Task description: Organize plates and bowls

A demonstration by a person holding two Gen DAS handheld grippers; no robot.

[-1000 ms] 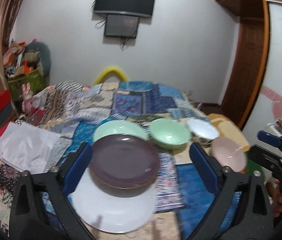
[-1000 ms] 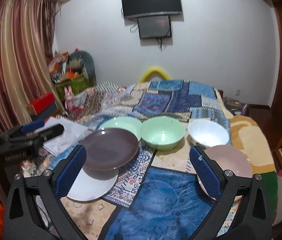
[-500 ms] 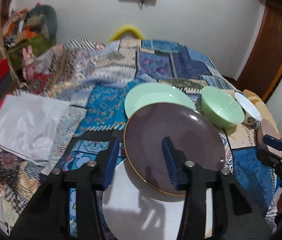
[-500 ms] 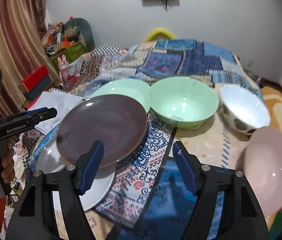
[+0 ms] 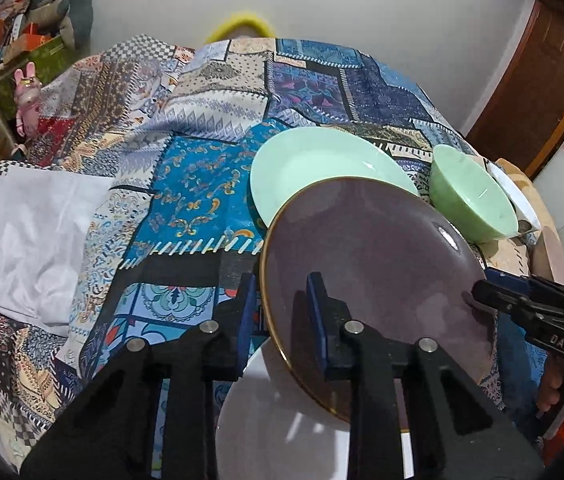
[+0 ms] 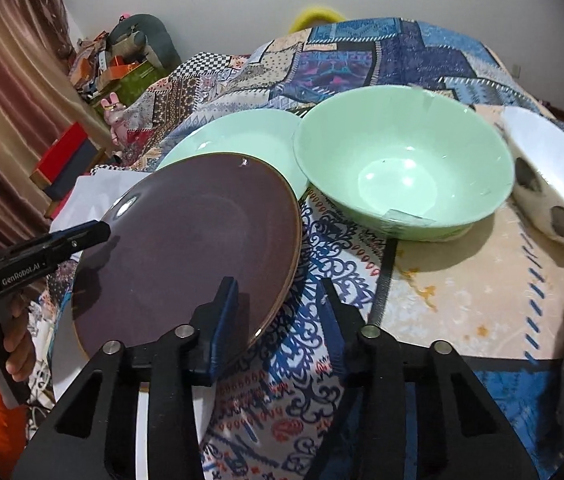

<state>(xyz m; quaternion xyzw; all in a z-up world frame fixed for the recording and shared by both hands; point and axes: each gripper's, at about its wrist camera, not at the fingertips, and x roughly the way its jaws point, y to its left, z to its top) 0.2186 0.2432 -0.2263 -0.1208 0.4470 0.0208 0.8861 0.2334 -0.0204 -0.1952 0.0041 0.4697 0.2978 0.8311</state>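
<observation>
A dark purple plate (image 5: 377, 280) (image 6: 194, 248) rests on a white plate (image 5: 289, 432) (image 6: 62, 364) at the near edge of the patchwork-covered table. My left gripper (image 5: 282, 316) straddles the purple plate's left rim, its fingers narrowed but with a gap still showing. My right gripper (image 6: 278, 320) straddles the plate's right rim, one finger (image 6: 224, 316) over the plate and the other beside it. A mint green plate (image 5: 321, 168) (image 6: 242, 140) lies behind. A mint green bowl (image 5: 471, 196) (image 6: 401, 172) and a white bowl (image 5: 515, 196) (image 6: 553, 184) stand to the right.
A pink plate (image 5: 553, 252) sits at the table's right edge. White paper (image 5: 22, 232) lies at the left. Boxes and clutter (image 6: 114, 68) stand by the curtain. A wooden door (image 5: 541, 92) is at the back right.
Both grippers moved down and in toward the purple plate, and their fingers narrowed from wide open until each pair straddles a rim. The plate looks tilted now.
</observation>
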